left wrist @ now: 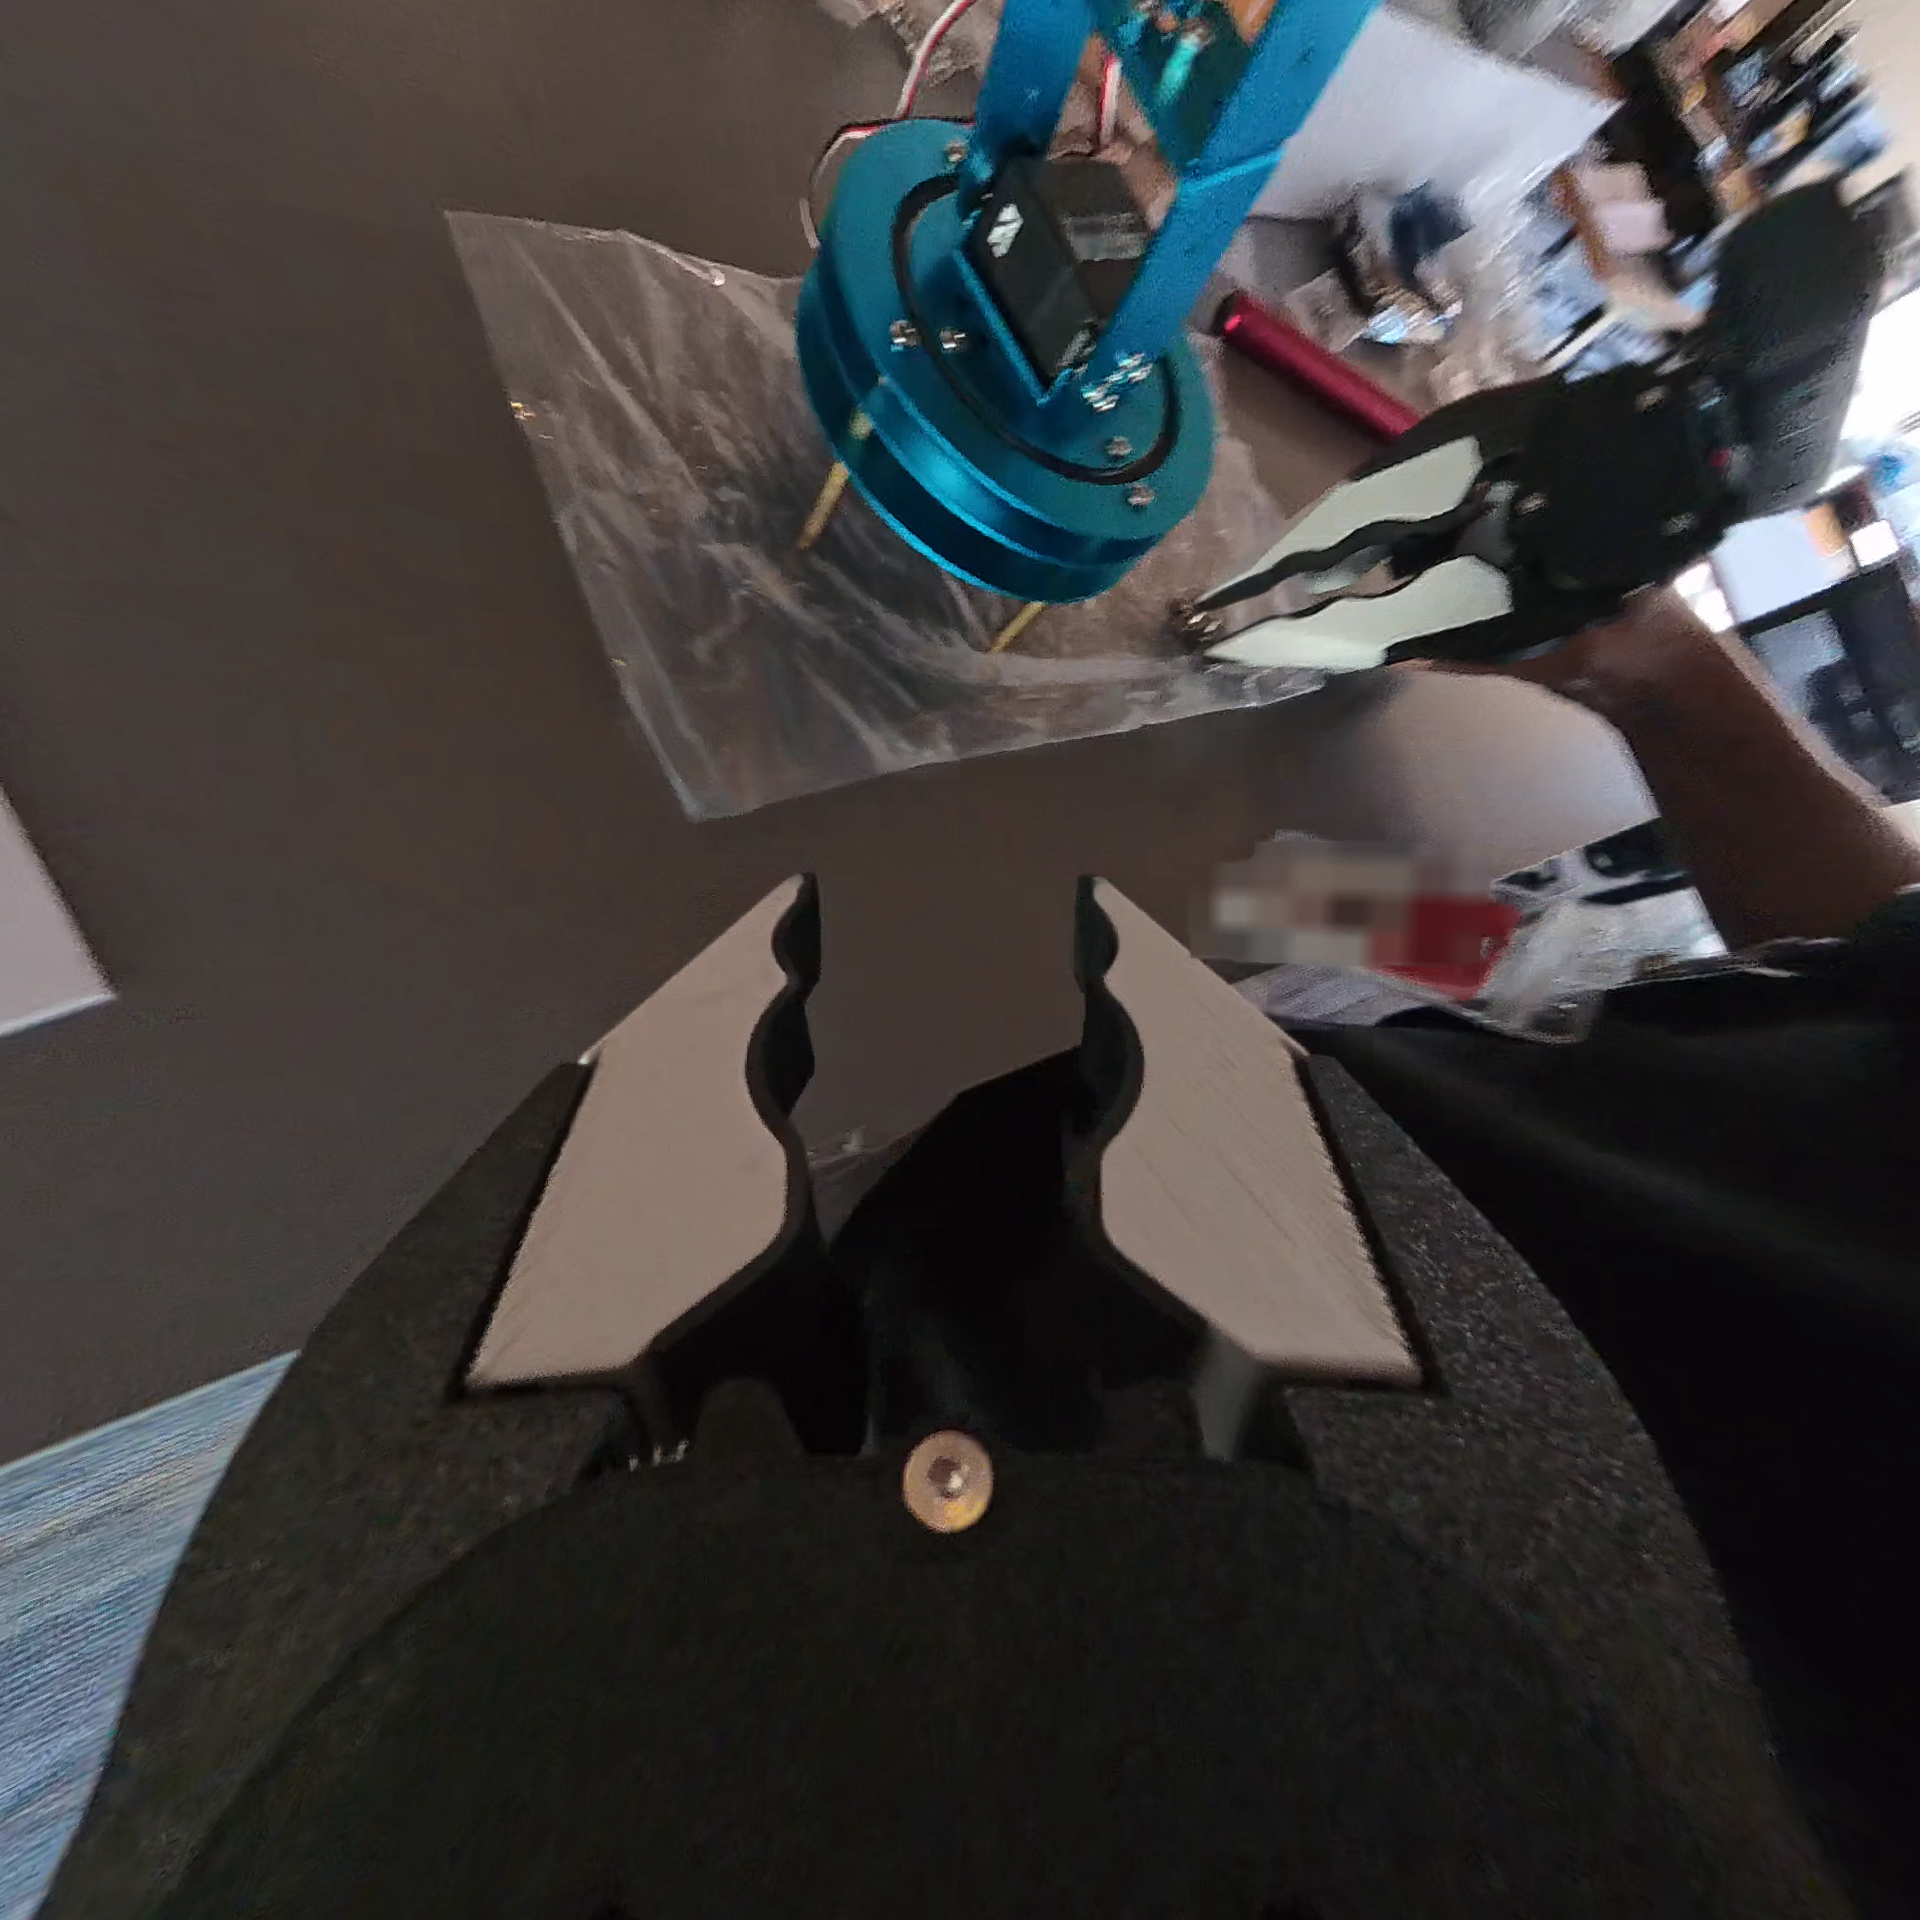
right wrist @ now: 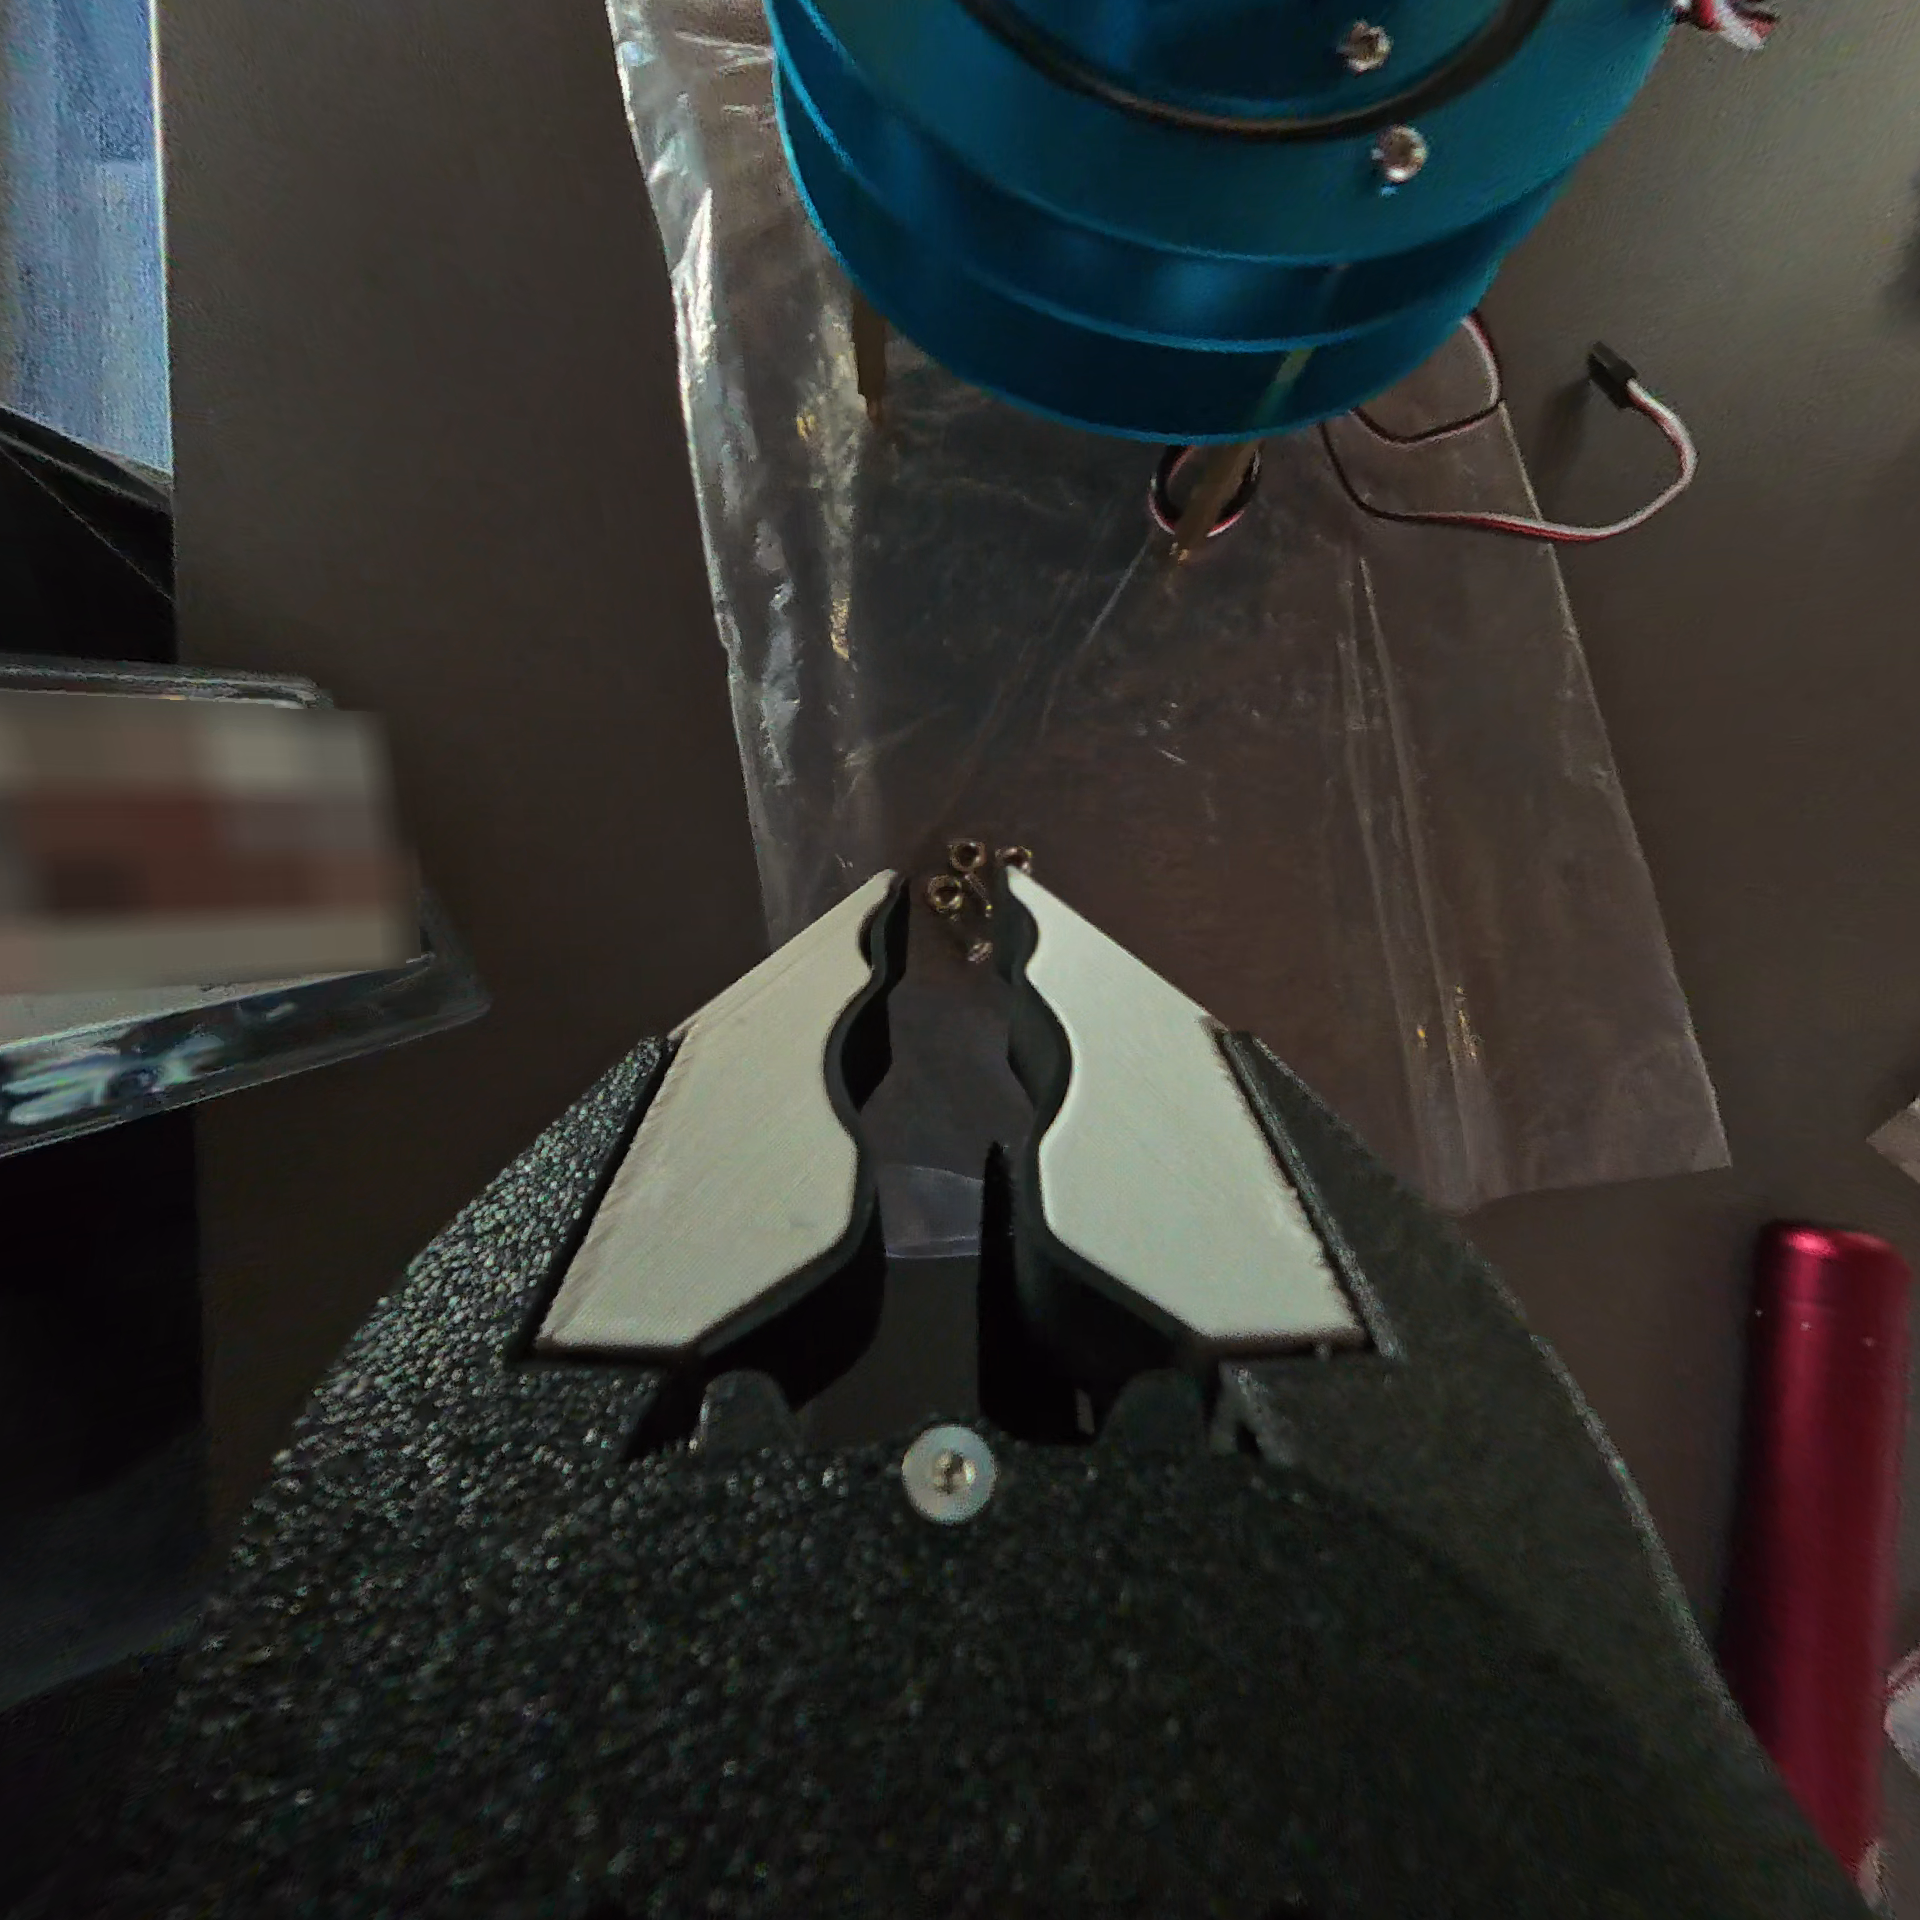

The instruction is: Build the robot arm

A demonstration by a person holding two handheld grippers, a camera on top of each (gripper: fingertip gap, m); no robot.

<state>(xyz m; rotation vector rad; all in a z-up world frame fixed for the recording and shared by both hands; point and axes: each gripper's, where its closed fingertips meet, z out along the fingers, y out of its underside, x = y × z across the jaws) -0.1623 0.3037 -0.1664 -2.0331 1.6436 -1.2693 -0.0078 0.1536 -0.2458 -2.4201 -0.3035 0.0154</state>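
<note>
The left gripper (left wrist: 945, 894) hangs spread and empty above bare brown table (left wrist: 260, 520), short of the clear plastic sheet's (left wrist: 665, 436) near edge – the right gripper (right wrist: 951, 883), narrowly parted, points at small nuts (right wrist: 961, 883) below the blue round base (right wrist: 1143, 239); no legible writing
</note>
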